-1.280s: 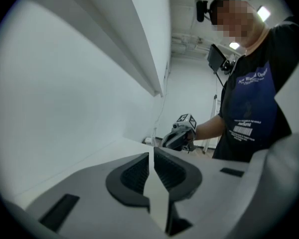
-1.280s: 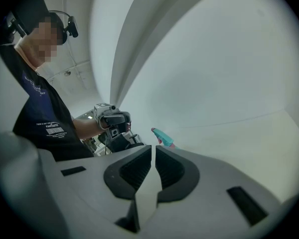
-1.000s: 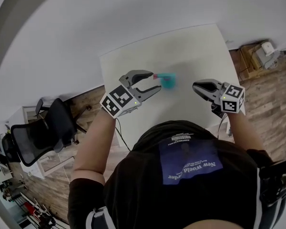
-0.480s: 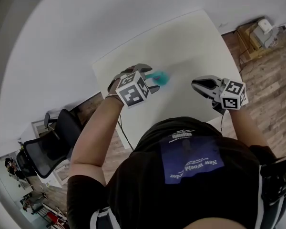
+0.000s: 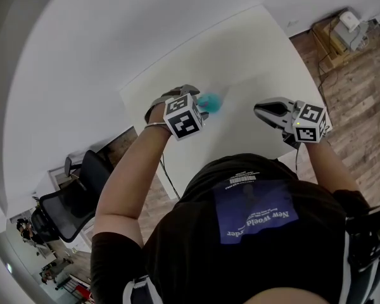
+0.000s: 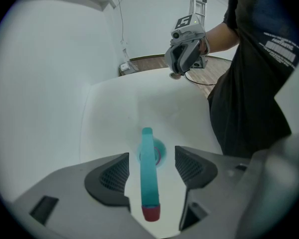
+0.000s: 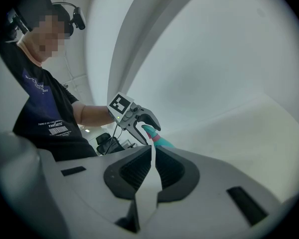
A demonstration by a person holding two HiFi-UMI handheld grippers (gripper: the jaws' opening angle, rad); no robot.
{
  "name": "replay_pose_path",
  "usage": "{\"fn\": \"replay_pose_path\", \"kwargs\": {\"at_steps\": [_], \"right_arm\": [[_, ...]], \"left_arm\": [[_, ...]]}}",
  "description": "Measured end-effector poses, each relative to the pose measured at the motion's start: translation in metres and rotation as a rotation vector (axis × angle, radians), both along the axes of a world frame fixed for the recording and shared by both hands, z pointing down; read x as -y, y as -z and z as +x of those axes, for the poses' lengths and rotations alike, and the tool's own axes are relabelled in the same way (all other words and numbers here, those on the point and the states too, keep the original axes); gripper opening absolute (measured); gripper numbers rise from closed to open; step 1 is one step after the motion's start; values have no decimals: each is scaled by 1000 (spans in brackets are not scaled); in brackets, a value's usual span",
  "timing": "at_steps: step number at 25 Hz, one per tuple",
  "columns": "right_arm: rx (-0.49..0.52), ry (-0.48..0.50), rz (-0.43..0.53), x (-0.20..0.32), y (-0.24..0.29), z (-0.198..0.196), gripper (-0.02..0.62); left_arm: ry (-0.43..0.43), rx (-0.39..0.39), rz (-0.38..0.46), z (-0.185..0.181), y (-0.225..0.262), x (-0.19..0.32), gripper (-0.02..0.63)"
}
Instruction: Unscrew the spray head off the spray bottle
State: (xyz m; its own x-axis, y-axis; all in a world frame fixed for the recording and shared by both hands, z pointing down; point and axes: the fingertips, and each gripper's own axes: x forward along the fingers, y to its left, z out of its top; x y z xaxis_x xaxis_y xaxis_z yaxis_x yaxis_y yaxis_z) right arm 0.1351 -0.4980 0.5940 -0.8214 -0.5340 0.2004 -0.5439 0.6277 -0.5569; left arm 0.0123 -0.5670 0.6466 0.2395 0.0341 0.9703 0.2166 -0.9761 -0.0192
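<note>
A teal spray bottle (image 5: 210, 102) stands on the white table (image 5: 253, 49). From above, in the left gripper view, its long teal spray head (image 6: 148, 183) with a red nozzle tip runs between the jaws, and the bottle body (image 6: 159, 151) shows below it. My left gripper (image 6: 152, 156) is wide open around the spray head, its pads apart from it on both sides. In the head view the left gripper (image 5: 199, 106) hangs over the bottle. My right gripper (image 5: 259, 111) hovers to the bottle's right, shut and empty (image 7: 153, 156). The right gripper view shows the bottle (image 7: 158, 137) under the left gripper (image 7: 139, 121).
The table's near edge runs just in front of the person's body. A black office chair (image 5: 73, 195) stands on the wooden floor at the left. A box with small items (image 5: 342, 27) sits on the floor past the table's right corner.
My left gripper has swung from beside the bottle to over its spray head and its jaws have widened. The right gripper has barely moved.
</note>
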Motion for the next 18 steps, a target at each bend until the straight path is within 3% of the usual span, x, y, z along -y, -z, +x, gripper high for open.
{"fn": "replay_pose_path", "kwargs": {"at_steps": [4,10,18], "right_arm": [[1,0,-1,-1,0,0,0],[10,3,1,-1,-1,-1,0],[6,3,-4,0,-1,-2,0]], "left_arm": [[-2,24,-10,-1,-6,-1,293],[-9,25,-20,1,-5,-1,204],[-24,30,-14,0,-5,-1,138]]}}
